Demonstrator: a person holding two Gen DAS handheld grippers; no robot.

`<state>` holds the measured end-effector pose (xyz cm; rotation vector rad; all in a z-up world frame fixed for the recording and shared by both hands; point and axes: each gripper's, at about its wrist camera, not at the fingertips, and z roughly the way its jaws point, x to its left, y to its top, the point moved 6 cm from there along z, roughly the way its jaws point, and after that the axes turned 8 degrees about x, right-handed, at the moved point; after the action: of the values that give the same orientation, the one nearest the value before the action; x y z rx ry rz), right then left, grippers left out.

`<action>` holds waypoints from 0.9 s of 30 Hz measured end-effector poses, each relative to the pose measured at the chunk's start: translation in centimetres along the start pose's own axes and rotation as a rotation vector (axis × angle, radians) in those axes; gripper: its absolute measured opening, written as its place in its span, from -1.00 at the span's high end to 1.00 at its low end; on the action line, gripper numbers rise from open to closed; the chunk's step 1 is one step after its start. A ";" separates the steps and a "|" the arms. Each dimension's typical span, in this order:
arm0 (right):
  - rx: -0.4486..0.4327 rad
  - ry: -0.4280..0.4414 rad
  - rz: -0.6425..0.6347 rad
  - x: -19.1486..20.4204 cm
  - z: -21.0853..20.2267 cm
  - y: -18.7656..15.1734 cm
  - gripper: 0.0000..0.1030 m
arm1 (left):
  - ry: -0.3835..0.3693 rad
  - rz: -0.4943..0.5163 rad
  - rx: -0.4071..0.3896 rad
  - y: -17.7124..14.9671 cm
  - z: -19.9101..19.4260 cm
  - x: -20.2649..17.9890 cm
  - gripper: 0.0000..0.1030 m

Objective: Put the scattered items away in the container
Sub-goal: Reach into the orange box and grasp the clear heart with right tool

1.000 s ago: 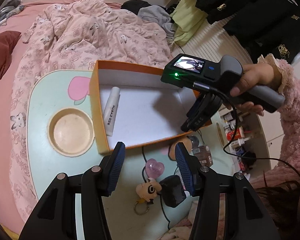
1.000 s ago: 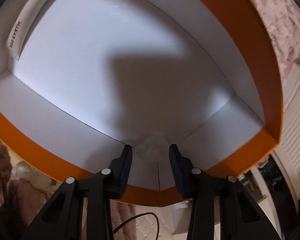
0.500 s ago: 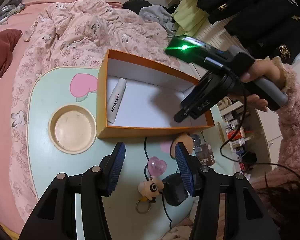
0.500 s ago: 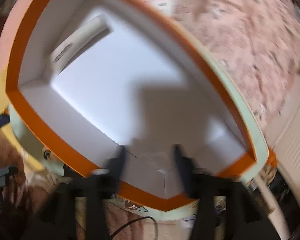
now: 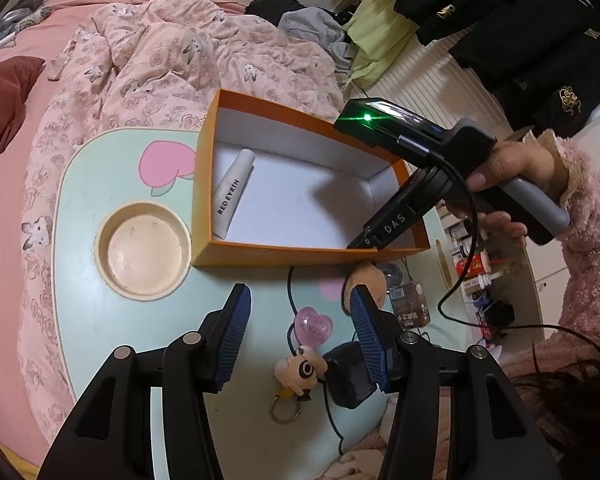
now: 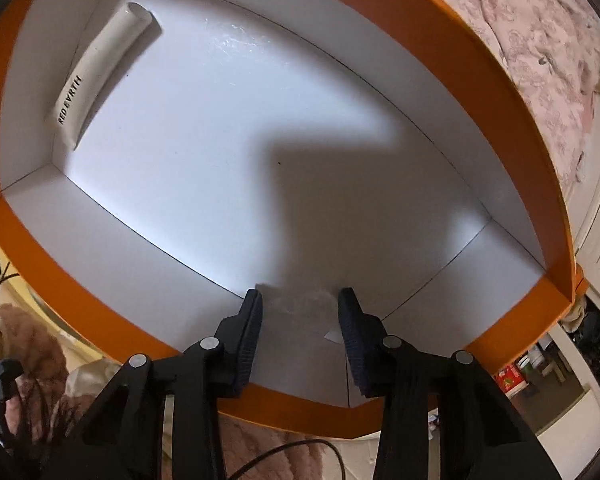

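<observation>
Clear, filmy wrapper (image 6: 300,306) sits between the closing right gripper (image 6: 300,316) pads in the box's (image 6: 512,104) near right corner; whether they pinch it I cannot tell. It may cling and lift out. Left gripper (image 5: 296,328) hangs released above the heart (image 5: 313,326), keychain (image 5: 300,370) and cable, where a careless grab could snag.

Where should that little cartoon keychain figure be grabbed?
Grip the keychain figure by its rounded head, coming straight down from above. It lies flat on the table, and the head is the bulkiest part. Its metal ring lies too thin and flat, and a black block crowds one side.
</observation>
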<state>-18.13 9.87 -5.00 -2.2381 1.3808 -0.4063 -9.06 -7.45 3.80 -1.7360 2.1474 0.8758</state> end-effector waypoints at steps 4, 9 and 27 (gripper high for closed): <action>-0.063 -0.001 0.017 -0.9 -0.8 0.0 0.27 | 0.002 0.001 -0.005 0.0 -0.2 0.0 -0.02; -0.198 -0.060 0.027 -2.2 -3.2 0.5 0.27 | 0.005 0.011 0.006 -0.1 0.1 -0.3 -0.02; -0.268 -0.050 -0.019 -1.0 -1.9 1.4 0.28 | 0.034 0.002 -0.009 1.2 -0.5 -0.1 -0.02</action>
<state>-20.53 9.78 -4.14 -2.4576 1.4617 -0.1774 -10.03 -7.53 4.64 -1.7663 2.1699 0.8639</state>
